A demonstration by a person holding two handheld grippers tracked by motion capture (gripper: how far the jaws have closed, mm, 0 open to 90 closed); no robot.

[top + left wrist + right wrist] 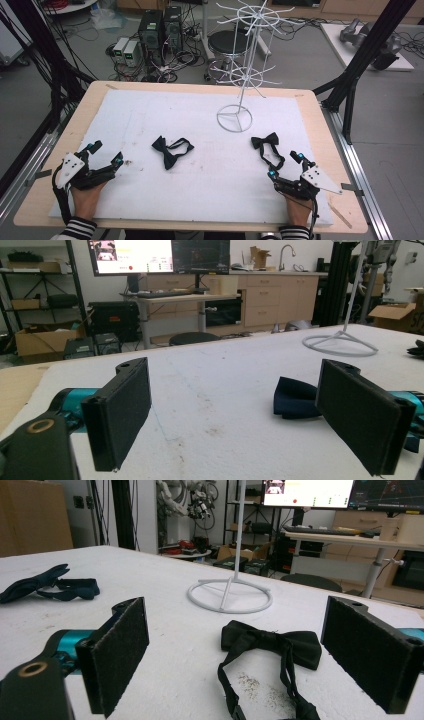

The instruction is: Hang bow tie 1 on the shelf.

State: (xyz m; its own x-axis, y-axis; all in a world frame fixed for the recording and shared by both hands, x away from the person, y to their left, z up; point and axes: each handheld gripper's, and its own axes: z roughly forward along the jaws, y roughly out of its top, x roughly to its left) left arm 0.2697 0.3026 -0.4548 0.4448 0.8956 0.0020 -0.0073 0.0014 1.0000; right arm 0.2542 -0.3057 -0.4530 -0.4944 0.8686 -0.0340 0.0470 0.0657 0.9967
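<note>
Bow ties lie flat on the white mat covering the counter (35, 212): one near the middle (170, 150), a second (267, 145) toward your right, just ahead of your right gripper (286, 165). A white wire rack (248, 60) stands at the far side, its ring base behind the second tie and well apart from the first. Your left gripper (105, 154) rests low at the near left edge, jaws spread wide and holding nothing; your right gripper is likewise released and empty. In the right gripper view the black tie (272, 642) sits between the jaws, its strap trailing toward you. The likely snag: closing on the loose strap instead of the knot would leave the tie dangling and swinging, hard to hook on a rack arm. Pressing too low could drag the mat, and a careless lift might knock the light rack over.
</note>
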